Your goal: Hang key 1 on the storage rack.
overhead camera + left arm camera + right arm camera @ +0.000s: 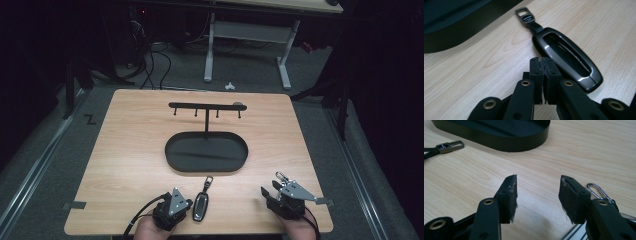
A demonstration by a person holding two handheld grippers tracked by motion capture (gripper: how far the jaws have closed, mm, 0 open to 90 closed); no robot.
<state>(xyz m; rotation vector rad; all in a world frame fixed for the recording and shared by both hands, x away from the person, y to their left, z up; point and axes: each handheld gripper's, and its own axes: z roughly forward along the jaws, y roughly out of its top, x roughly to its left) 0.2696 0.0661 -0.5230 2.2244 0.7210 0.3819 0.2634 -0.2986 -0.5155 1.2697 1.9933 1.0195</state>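
A dark key fob case [201, 205] with a strap and metal loop [208, 181] lies flat on the wooden table near its front edge. My left gripper [184, 202] rests just left of it. In the left gripper view its pads [544, 61] are pressed together with nothing between them, and the fob [566, 56] lies beside them on the right. My right gripper [270, 188] sits at the front right, open, with bare wood between its pads [537, 187]. A silver carabiner clip [596, 190] lies close to its right jaw.
A black oval tray [175, 150] sits mid-table, and a black stand with a bar of small hooks [206, 106] rises from its far side. The tray's wall [524, 141] is ahead of the right gripper. Tape tabs [75, 205] mark the table's front corners.
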